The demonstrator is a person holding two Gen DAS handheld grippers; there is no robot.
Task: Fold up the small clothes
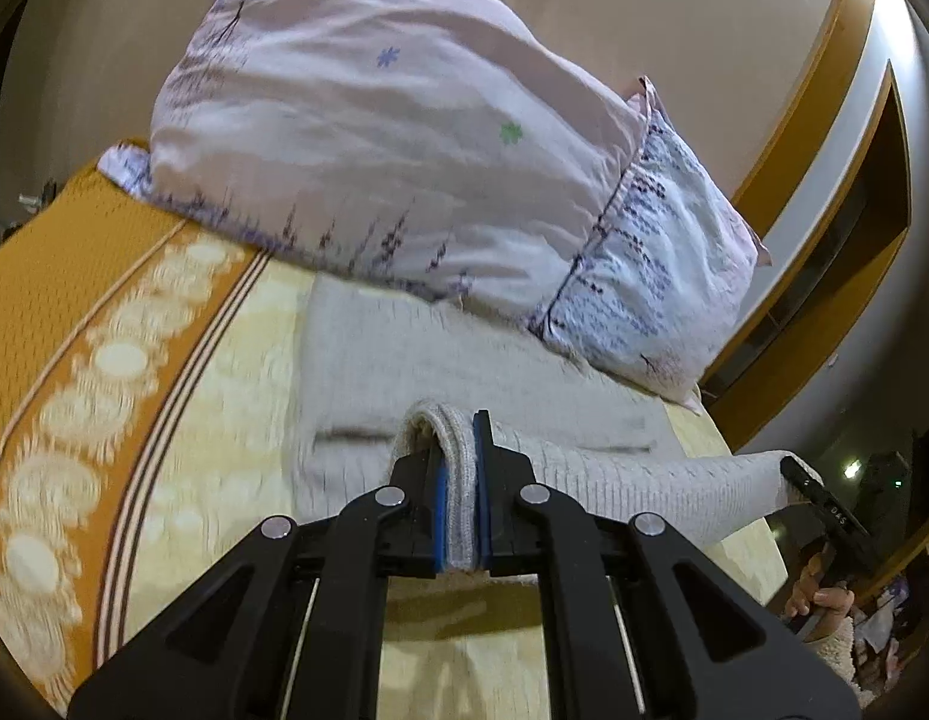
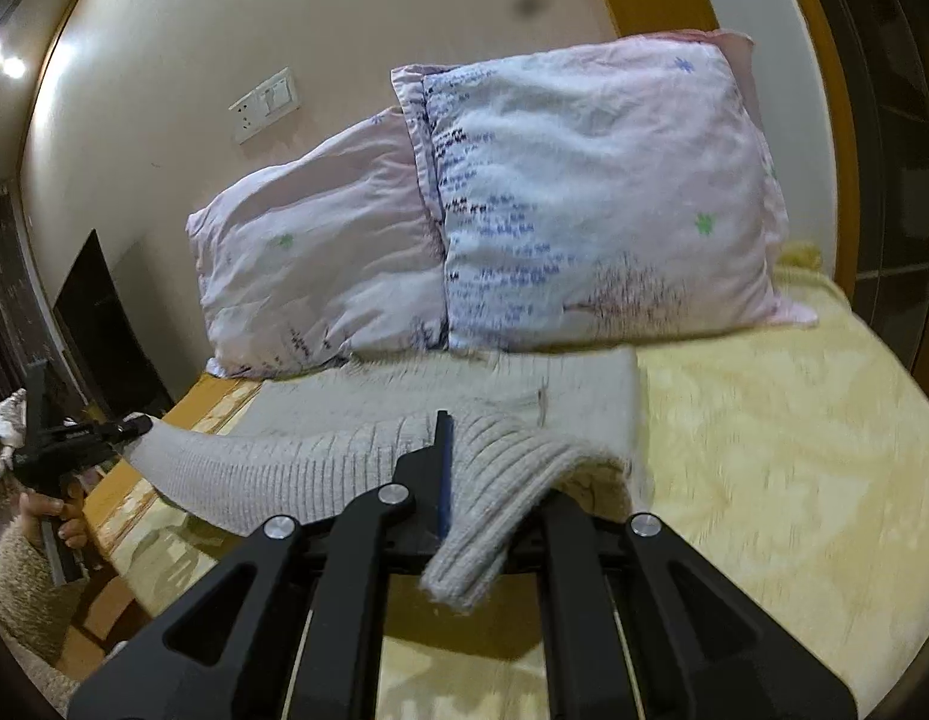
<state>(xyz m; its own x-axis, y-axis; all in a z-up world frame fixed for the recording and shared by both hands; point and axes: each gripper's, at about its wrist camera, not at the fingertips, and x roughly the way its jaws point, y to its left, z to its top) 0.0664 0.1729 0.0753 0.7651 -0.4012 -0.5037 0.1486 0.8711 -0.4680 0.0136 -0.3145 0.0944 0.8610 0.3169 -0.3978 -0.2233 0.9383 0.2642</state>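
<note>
Grey knit garment, one, clamped by both grippers: left, right; two pillows behind.

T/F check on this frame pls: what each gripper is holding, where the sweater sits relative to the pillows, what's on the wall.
1. The left gripper is shut on the grey knit sweater. True.
2. The right gripper is open and holds nothing. False: it is shut on the sweater's ribbed edge, which drapes over its fingers.
3. Both grippers hold the same garment, stretched between them. True.
4. The sweater lies on a bare wooden floor. False: it lies on a yellow patterned bedspread.
5. Two floral pillows sit behind the sweater, against the wall. True.
6. The wall is bare. False: a white switch plate is mounted on it.
</note>
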